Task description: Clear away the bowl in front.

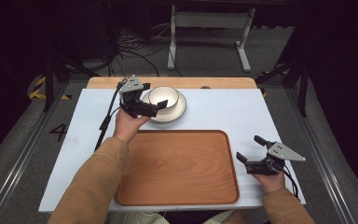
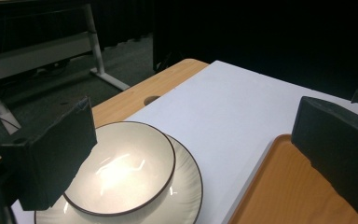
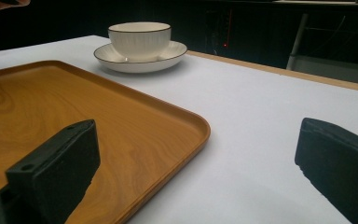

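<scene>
White sheeting is covering the table in a dark workroom, with a strip of bare wood showing along the far edge and cables lying on the floor beyond. A person in a tan sleeve is holding the left gripper at a cream bowl that is sitting on a matching plate near the table's far edge. In the left gripper view its jaws are standing wide, one pad hanging over the near rim of the bowl, the other well clear above the edge of the wooden tray; nothing is gripped.

The right gripper is waiting beside the tray's right edge, jaws also spread wide and empty, hovering low over the white surface.

The risk appears to be in the grip: a glossy, curved rim could slip from the pads or tip the bowl if the jaws are closing off-centre. Since the bowl is resting loose on the plate, a nudge could skate it sideways, or drag the plate toward the table's far edge.

Between the crockery and the tray lies only a narrow band of sheeting, but the tray's raised lip is standing in the way of any low carry, so the bowl would probably need lifting clear before crossing.
</scene>
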Motion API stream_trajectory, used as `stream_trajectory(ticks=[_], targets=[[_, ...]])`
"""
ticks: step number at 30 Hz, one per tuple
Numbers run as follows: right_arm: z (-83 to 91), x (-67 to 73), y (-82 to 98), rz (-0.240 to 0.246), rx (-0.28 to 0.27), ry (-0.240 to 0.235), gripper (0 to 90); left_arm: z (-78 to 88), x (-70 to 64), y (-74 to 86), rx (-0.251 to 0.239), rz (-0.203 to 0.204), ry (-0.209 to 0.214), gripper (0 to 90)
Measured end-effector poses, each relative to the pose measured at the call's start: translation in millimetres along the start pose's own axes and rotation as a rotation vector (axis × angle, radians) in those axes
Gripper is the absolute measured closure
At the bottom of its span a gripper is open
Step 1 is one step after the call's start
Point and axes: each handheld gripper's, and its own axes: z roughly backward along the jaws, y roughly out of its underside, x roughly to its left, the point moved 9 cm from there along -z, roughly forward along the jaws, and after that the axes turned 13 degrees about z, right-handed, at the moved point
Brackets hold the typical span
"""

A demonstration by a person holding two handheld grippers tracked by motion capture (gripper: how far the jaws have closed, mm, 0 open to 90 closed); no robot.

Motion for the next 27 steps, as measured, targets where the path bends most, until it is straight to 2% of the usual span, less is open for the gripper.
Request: stream_trajectory(ticks=[7,8,10,15,19,22,24,27], targets=[[-0.6,-0.2,0.3,0.0,0.002,-0.003,1.0,-5.5,0.9,-3.8,0.048,-0.028,-0.005,1.8],[-0.6,-0.2,0.3,0.0,0.002,-0.003,1.0,-6.7,1.6,-5.3,0.056,-0.047,-0.009,1.8],[-0.8,0.1,0.3,0.002,0.003,-0.005,1.2,-9.9,1.3,-5.1,0.088,-0.053,-0.008,2.1],[-1.1,1.2,0.4,0.009,0.008,-0.011,2.9,-20.3,4.8,-2.9,0.161,-0.098,-0.016,4.0],[-1.2,1.4,0.6,0.01,0.01,-0.014,3.6,-29.9,11.8,0.5,0.221,-0.125,-0.038,4.9],[-1.3,1.5,0.6,0.012,0.011,-0.015,4.2,-37.7,17.9,2.8,0.288,-0.132,-0.054,7.0],[-1.3,1.4,0.6,0.011,0.011,-0.015,4.2,-41.4,21.0,2.3,0.326,-0.158,-0.062,7.4],[-1.4,1.5,0.7,0.012,0.012,-0.015,4.4,-44.4,23.3,1.6,0.353,-0.169,-0.066,7.6]])
